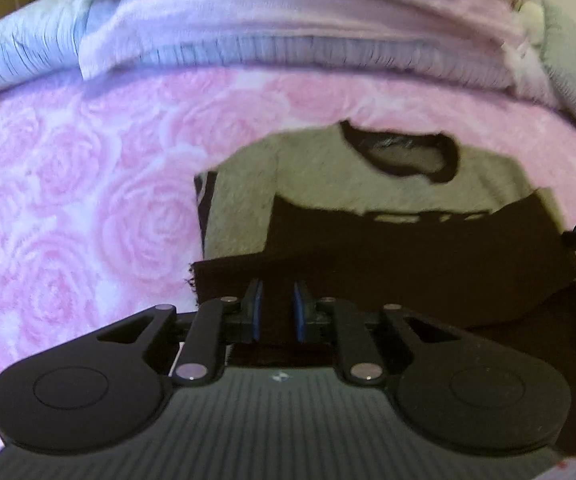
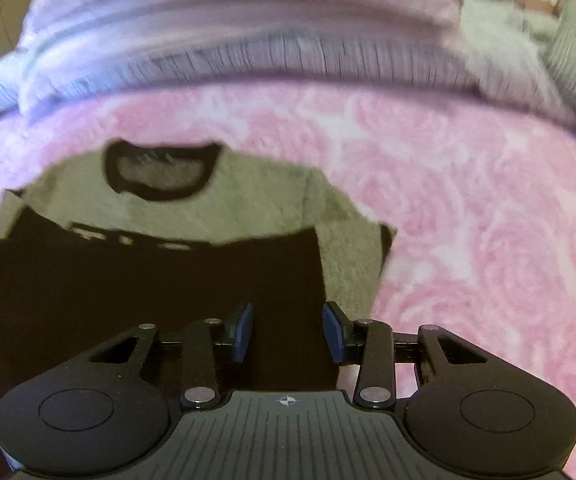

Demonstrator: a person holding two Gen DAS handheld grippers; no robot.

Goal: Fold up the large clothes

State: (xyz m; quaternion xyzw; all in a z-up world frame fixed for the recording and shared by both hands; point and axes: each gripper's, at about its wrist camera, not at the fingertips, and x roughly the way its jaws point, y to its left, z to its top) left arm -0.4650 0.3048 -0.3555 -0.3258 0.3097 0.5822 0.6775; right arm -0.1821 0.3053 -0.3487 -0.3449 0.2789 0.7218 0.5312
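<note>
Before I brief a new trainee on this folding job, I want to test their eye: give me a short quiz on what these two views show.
1. True or false: the grey shirt lies on a pink rose-patterned blanket.
2. What colour is the shirt's collar? A black, B white, C pink.
3. Fill in: the folded-up fabric covering the shirt's lower part is ____.

Key: 1 true; 2 A; 3 black.
</note>
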